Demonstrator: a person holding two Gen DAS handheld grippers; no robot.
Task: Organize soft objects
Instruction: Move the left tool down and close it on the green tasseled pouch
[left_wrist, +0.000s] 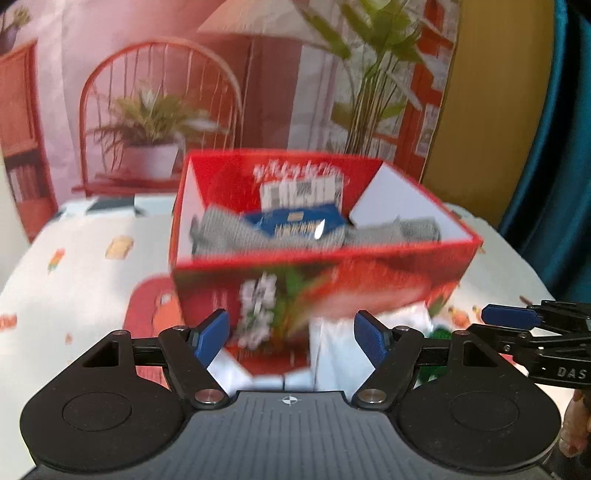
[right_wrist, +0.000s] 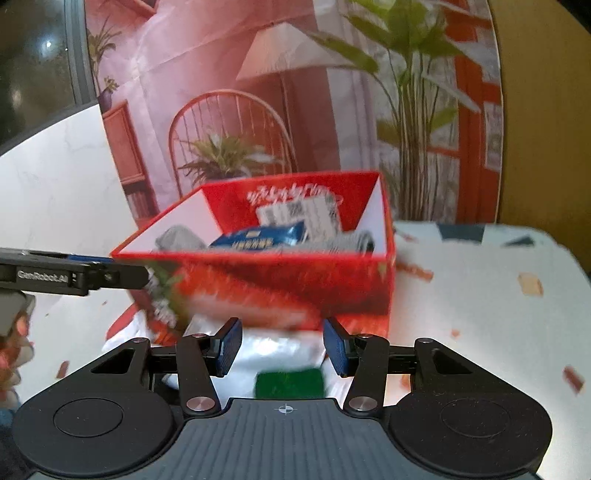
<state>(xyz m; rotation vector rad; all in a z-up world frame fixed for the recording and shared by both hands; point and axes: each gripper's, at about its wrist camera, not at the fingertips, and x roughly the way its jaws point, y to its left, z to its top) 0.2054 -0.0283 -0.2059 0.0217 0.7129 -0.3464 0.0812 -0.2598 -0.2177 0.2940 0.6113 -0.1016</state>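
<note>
**Both jaws open and empty over a white-and-green cloth at the box front**

Jaws on both tools stand wide apart and hold nothing. We find the left gripper (left_wrist: 290, 338) low over the table, its blue pads (left_wrist: 212, 334) spread either side of a white soft item lying against the near wall of the box. We find the right gripper (right_wrist: 282, 345) just beside it, pads equally spread, straddling the same heap: a white cloth with a green patch (right_wrist: 290, 382). Both views are blurred, so we cannot tell whether this is one piece or several, nor whether any pad touches it.

Beyond the pads sits the red box (left_wrist: 321, 275), open-topped, on the patterned tablecloth (left_wrist: 92, 266). Inside we note grey knitted pieces (left_wrist: 225, 230), likely socks, at both ends, with a blue packet (left_wrist: 299, 223) lying on top between them. We judge the box to be the collection point, which accounts for the sorted goods already in it.

Behind stands a printed backdrop (right_wrist: 258, 92) of chair, lamp and plants.

Our assessment: the cloth remains outside the box, and both tools are set to close on it.
</note>
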